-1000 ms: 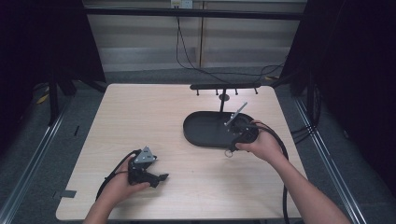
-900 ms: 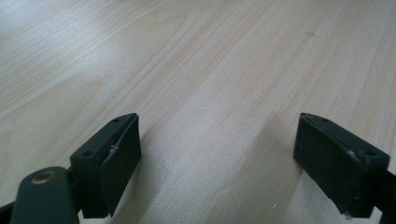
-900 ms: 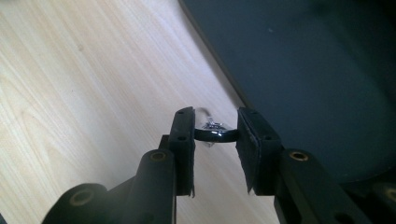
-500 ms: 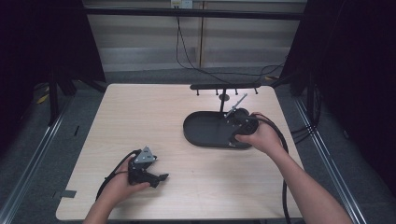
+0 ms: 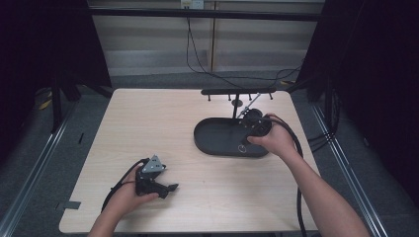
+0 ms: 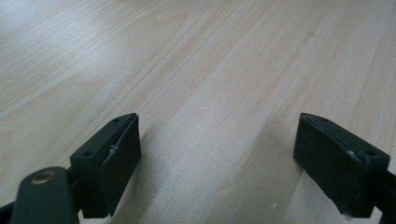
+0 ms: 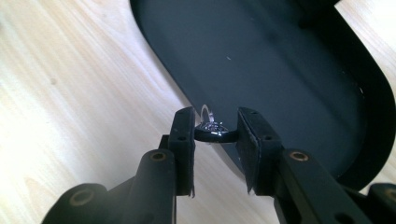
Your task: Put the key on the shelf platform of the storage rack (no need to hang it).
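Black oval tray (image 5: 217, 140) on pale wood, and the right tool (image 7: 215, 128) has its jaws closed in on a small ring (image 7: 212, 131), a dark band with a shiny bit on top, pinched between the two pads. In the right gripper view the ring sits dead centre between the jaws, and the tray rim runs just beyond and under the tool tips. So the ring is hanging right over the near edge of the tray, not lying in it. My guess is it's being carried to the little stand (image 5: 237, 94) with pegs that rises just past the tray on the far side of the right tool (image 5: 254, 122); that kind of rack is for hanging jewellery, and the tray is there to catch anything dropped. The grip across the band makes sense, since it leaves the hole free to slip over a peg.

The left tool (image 5: 153, 182) is parked well off from all this, resting low on the surface (image 5: 148, 118) in the person's hand. In the left gripper view its jaws are spread wide, with nothing but bare wood between them. Looks like it's just waiting its turn.
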Motion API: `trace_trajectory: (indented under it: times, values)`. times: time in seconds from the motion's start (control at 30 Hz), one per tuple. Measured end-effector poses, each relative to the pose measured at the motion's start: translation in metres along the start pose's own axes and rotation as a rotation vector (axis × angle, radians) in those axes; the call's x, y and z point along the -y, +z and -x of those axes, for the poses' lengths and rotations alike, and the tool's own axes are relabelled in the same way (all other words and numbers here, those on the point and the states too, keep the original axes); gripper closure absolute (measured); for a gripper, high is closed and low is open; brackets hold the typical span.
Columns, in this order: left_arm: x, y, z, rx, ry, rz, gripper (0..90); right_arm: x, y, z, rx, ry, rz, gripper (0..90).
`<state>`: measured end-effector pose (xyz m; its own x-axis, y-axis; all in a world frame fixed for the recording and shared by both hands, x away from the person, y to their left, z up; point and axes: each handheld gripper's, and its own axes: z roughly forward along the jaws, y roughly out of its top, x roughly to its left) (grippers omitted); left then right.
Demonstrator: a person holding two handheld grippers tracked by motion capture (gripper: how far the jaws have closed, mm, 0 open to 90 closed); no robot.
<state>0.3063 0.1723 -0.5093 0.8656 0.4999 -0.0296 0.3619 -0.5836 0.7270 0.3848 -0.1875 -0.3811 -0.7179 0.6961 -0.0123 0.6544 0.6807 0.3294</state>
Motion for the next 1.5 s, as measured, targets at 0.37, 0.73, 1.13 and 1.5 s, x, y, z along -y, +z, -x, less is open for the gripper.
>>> trace_trajectory:
  times: [0.37,0.73,1.13,1.5]
  values:
    - [0.0,0.0,0.0,0.0,0.0,0.0,14.7,-0.005,0.008,0.012,0.027,0.053,0.006,68.6]
    - [0.0,0.0,0.0,0.0,0.0,0.0,14.7,-0.01,0.017,0.021,0.042,0.091,0.014,68.6]
    - [0.0,0.0,0.0,0.0,0.0,0.0,14.7,-0.012,0.029,0.031,0.052,0.134,0.022,68.6]
    - [0.0,0.0,0.0,0.0,0.0,0.0,14.7,-0.016,0.043,0.032,0.06,0.122,-0.013,68.6]
